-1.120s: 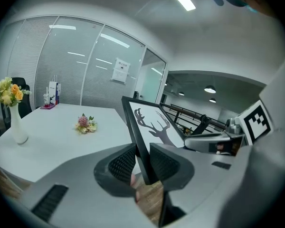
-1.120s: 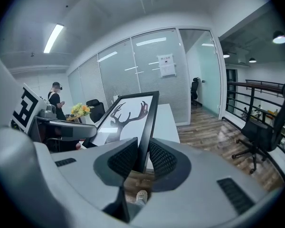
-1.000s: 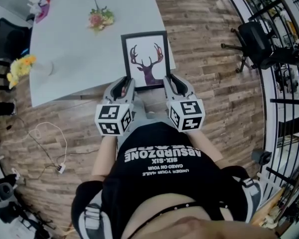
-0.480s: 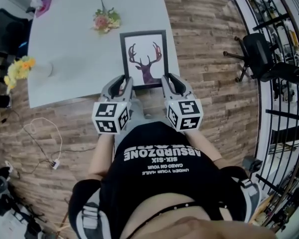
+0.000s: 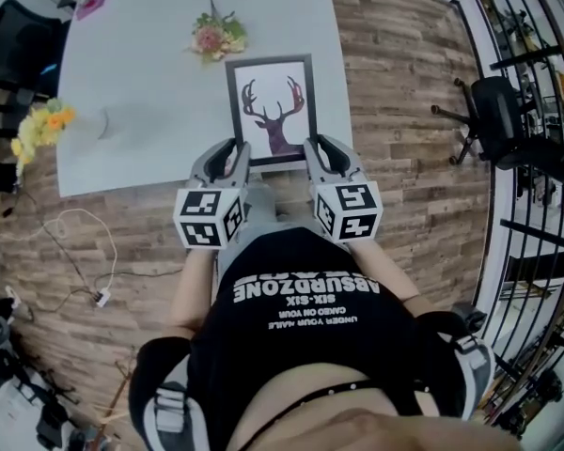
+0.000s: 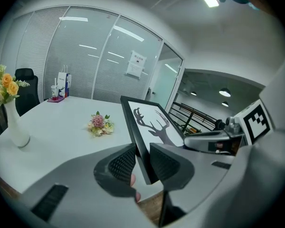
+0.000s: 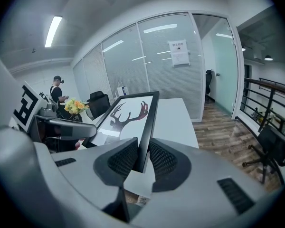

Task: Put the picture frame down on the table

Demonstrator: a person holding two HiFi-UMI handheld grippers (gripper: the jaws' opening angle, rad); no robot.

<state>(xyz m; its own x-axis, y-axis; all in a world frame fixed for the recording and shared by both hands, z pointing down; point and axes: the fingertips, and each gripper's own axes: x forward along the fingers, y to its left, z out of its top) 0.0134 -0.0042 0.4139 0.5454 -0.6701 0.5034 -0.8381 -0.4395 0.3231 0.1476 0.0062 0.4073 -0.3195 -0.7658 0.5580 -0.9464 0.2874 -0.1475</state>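
A black picture frame point(image 5: 271, 109) with a dark deer-head print is held above the near right part of the grey table point(image 5: 141, 92). My left gripper point(image 5: 231, 161) is shut on its lower left edge, and my right gripper point(image 5: 312, 156) is shut on its lower right edge. In the left gripper view the picture frame point(image 6: 149, 127) stands tilted, its edge clamped between the ribbed pads point(image 6: 122, 163). In the right gripper view the picture frame point(image 7: 133, 115) is seen edge-on, running away from the jaws over the table point(image 7: 175, 118).
A small flower bunch point(image 5: 219, 36) lies on the table beyond the frame. A white vase with yellow flowers point(image 5: 47, 128) stands at the left edge. A black office chair point(image 5: 503, 111) is on the wooden floor at right. Cables point(image 5: 75, 252) trail on the floor at left.
The frame, gripped by both grippers, has edged slightly farther over the table. The view has shifted, so the table and flowers sit farther right in the head view.
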